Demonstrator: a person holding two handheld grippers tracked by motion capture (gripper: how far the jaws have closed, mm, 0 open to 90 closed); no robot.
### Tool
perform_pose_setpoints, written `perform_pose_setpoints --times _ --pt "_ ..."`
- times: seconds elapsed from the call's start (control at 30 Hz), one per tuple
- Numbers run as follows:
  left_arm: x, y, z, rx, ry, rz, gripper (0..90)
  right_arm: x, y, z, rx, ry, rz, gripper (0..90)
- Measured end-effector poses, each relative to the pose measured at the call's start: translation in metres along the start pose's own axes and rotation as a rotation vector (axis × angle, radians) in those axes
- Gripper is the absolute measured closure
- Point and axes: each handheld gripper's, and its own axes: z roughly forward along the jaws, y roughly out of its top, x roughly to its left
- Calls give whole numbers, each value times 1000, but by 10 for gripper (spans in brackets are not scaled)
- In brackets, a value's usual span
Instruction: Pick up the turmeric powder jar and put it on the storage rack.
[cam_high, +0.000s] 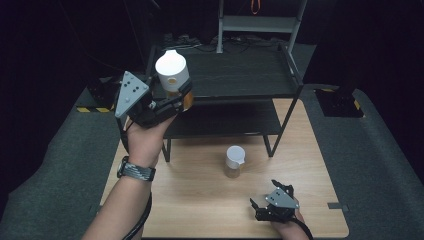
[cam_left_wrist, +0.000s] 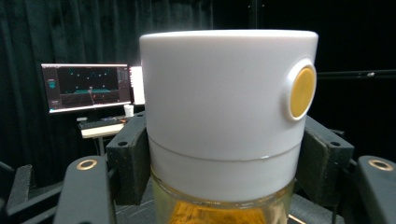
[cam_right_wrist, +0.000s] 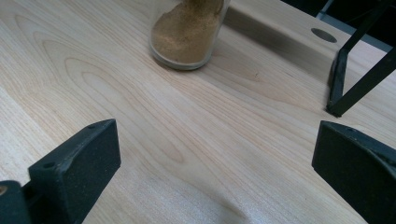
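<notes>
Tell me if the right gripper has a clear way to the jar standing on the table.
Probably yes: the right gripper has open jaws aimed at the jar, with bare table between them.

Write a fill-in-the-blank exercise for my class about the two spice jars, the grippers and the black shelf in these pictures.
1. The left gripper is shut on a jar with a ____ lid.
2. The second jar stands on the wooden ____.
3. The right gripper rests low over the table with its jaws ____.
4. The held jar is raised in front of the black ____.

Missing words: white; table; open; shelf
</notes>
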Motion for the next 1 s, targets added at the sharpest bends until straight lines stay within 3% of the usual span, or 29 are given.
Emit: perform_pose_setpoints --times 0.13,0.47,0.7,1.0 --pt "1 0 10 1 5 8 306 0 0 0 0 0 -1 4" --pt "7 -1 37 -8 15 -18 306 0 -1 0 -3 1 1 4" --pt "5 0 54 20 28 3 306 0 -1 -1 -5 3 -5 4" --pt "0 2 71 50 59 -5 306 -1 -2 -1 -7 4 -2 4"
